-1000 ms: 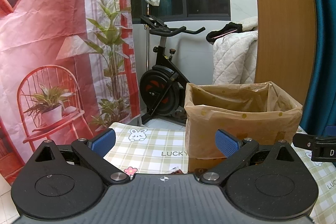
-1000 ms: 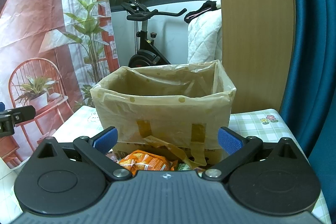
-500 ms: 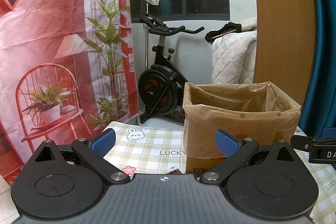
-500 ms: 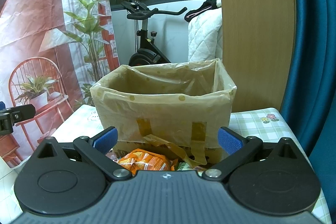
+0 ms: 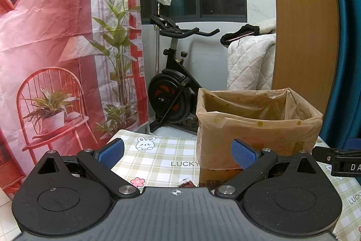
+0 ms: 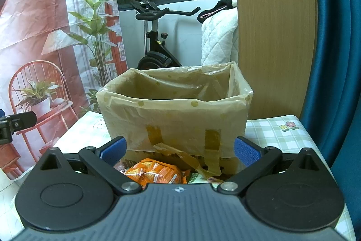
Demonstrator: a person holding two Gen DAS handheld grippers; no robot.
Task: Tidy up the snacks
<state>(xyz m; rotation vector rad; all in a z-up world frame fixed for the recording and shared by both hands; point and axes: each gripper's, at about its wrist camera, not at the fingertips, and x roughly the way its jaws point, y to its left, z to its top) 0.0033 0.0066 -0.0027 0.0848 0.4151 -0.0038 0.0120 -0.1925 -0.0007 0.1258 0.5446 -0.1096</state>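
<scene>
Jaws on both of my grippers stand wide apart with nothing between the blue pads. My right gripper (image 6: 179, 151) hangs above the near part of the worktop (image 6: 291, 134), looking straight at the box (image 6: 173, 119), a cardboard carton lined with a translucent tan bag that folds over its rim and is taped down on the near face. The box stands upright on the checked cloth, and I can see no snacks in the part of its inside that shows. Just near of it, low between my right fingers, lies an orange snack packet (image 6: 154, 174), with a green-and-white wrapper (image 6: 198, 177) beside it on the right; both are partly hidden by the gripper body. My left gripper (image 5: 177, 154) hovers further left over the worktop (image 5: 158, 159), with the box (image 5: 257, 128) to the right of its centre line and a small red-dark wrapper (image 5: 185, 182) lying on the cloth near the box's foot. The tip of the right gripper shows at that view's right edge. Beyond the worktop stand an exercise bike (image 5: 176, 92), a printed red backdrop (image 5: 56, 49) on the left, and a wooden panel (image 6: 275, 26) with a teal curtain (image 6: 334, 37) on the right.
</scene>
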